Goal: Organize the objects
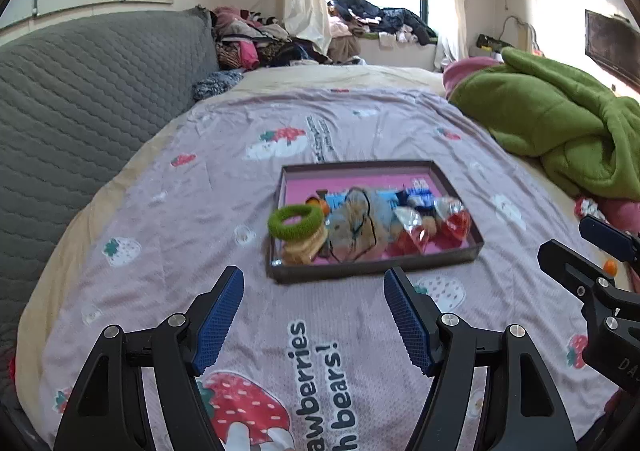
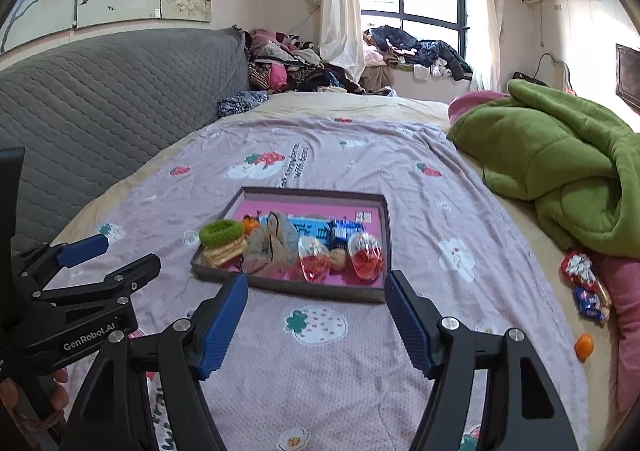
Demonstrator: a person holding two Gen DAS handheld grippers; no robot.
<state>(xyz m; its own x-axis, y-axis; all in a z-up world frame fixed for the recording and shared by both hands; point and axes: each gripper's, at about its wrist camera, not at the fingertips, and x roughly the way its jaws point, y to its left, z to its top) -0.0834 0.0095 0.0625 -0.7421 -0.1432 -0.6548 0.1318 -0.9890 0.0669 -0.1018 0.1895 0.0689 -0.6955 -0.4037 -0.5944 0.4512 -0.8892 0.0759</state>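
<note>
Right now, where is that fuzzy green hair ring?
The fuzzy green hair ring sits at the left end of the shallow dark tray, atop a stack of tan biscuits, beside a small orange fruit.

Left tongs (image 2: pixel 106 259) read "GenRobot.AI" — bedsheet (image 1: pixel 240 211) reads "bears!"

tray (image 2: pixel 380 247) pink inside | scrunchie (image 2: pixel 221 231) green | sheet (image 2: pixel 360 351) lilac, strawberries

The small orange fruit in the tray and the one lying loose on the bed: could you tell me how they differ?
The orange in the tray sits in the tray, wedged among other items beside a green hair tie and half hidden. The loose orange lies alone on the bed by the right edge, fully visible, near some wrapped sweets. Both look small, round and bright orange.
</note>
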